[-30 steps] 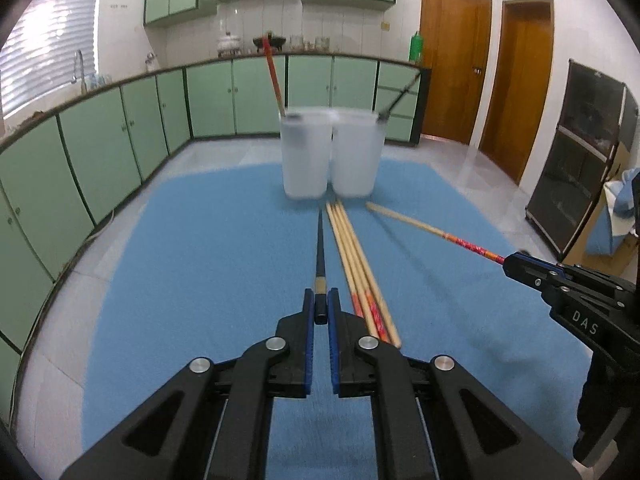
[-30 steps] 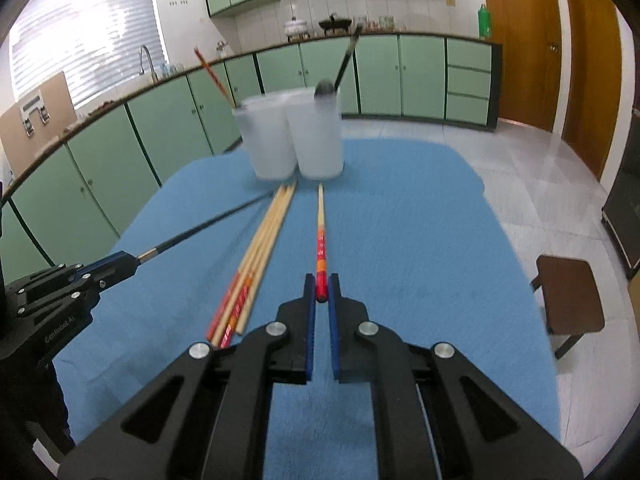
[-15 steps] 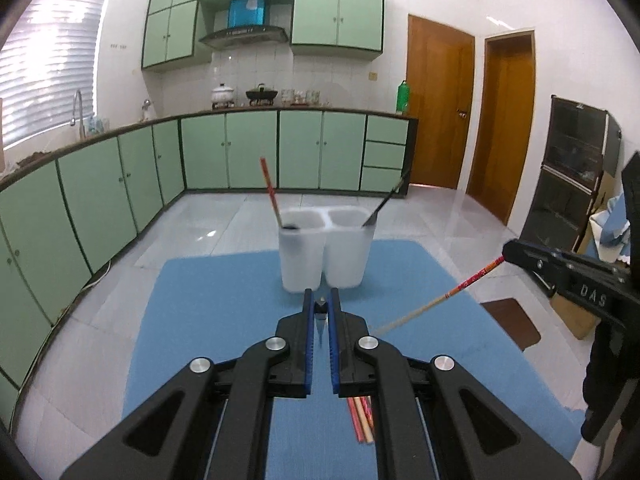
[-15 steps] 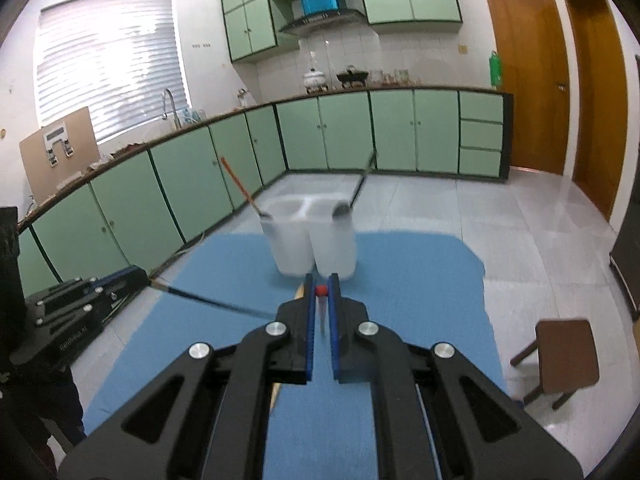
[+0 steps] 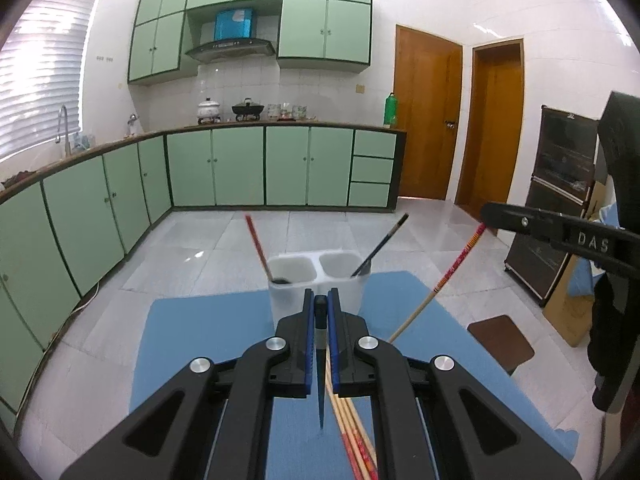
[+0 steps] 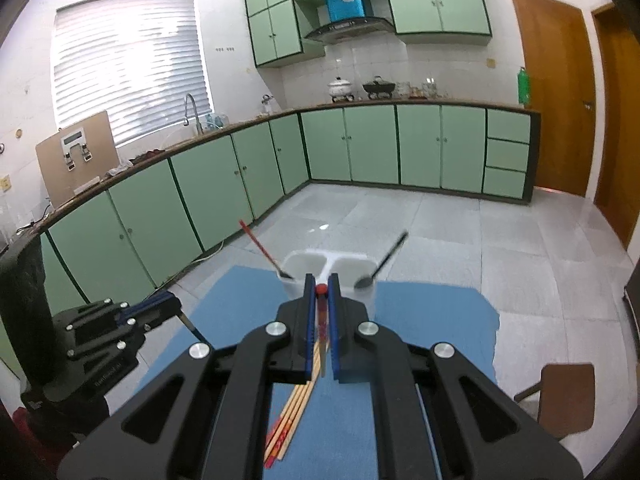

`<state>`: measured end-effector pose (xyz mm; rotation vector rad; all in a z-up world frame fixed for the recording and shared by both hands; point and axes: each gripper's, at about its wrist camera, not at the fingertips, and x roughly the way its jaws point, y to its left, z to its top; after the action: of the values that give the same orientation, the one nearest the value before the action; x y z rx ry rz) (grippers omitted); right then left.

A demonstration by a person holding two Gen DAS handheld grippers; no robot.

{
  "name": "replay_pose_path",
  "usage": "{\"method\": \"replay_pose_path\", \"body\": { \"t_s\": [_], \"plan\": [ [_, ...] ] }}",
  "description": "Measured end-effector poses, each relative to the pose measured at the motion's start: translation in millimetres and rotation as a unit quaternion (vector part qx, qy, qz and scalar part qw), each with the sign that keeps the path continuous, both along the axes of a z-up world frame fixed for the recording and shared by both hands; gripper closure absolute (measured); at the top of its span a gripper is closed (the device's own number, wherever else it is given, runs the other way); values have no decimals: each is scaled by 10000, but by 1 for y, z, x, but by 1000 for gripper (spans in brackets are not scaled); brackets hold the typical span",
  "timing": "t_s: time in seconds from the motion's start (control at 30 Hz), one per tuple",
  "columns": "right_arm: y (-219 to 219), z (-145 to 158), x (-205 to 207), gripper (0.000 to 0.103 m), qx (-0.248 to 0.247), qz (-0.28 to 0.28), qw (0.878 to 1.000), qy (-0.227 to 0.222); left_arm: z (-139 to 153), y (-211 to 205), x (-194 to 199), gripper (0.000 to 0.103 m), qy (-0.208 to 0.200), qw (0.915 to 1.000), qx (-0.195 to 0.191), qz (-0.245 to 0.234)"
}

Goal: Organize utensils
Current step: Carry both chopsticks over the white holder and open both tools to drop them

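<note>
Your left gripper (image 5: 321,312) has its fingers clamped on the thick end of a black chopstick (image 5: 320,384), whose thin tip hangs down over the blue mat (image 5: 208,344) on the worktop. Your right gripper (image 6: 321,294) pinches the red-tipped end of a wooden chopstick (image 6: 321,344), which also slants down toward the mat. In the left wrist view you can see that same wooden stick running out from the right gripper's fingers, its red and yellow banded part nearest them.

The white twin-cup holder (image 5: 320,280) stands at the far edge of the mat, straight ahead of both grippers. Its left cup holds a spoon with a red handle (image 5: 258,248); its right cup holds a spoon with a dark handle (image 5: 382,244).

Several more wooden chopsticks (image 6: 292,416) lie together on the mat below your grippers, their red printed ends toward you.

The letters "DAS" (image 5: 594,243) read clearly on the side of your right gripper. The writing on the left gripper's body is too blurred to read.
</note>
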<state>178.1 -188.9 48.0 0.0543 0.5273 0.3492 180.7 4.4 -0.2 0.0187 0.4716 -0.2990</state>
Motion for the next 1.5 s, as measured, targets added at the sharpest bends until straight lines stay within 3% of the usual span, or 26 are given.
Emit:
{"method": "replay_pose_path", "body": {
  "t_s": [0.33, 0.57, 0.73, 0.97, 1.17, 1.23, 1.3, 1.5],
  "plan": [
    [-14, 69, 41, 98, 79, -76, 9985, -543, 65, -14, 35, 97, -763, 9970, -91, -54],
    [-19, 78, 87, 98, 129, -231, 9979, -598, 99, -27, 82, 97, -1229, 9922, -160, 117],
    [-14, 58, 115, 98, -28, -360, 9979, -537, 84, -32, 119, 97, -1188, 9926, -142, 225],
    [-6, 10, 145, 98, -98, -391, 9991, -159, 30, -32, 161, 97, -569, 9979, -24, 293],
    [2, -17, 155, 94, -214, -301, 9991, 220, 13, -31, 171, 92, -272, 9992, 44, 276],
    [-2, -16, 151, 88, -187, -377, 9990, 181, 16, -28, 170, 86, -265, 9993, 24, 281],
    [-8, -11, 143, 69, -116, -479, 9988, 69, 22, -24, 159, 81, -360, 9989, 6, 286],
    [-30, 0, 97, 42, -137, -811, 9961, -334, 36, -12, 114, 59, -600, 9975, 9, 372]
  ]
}}
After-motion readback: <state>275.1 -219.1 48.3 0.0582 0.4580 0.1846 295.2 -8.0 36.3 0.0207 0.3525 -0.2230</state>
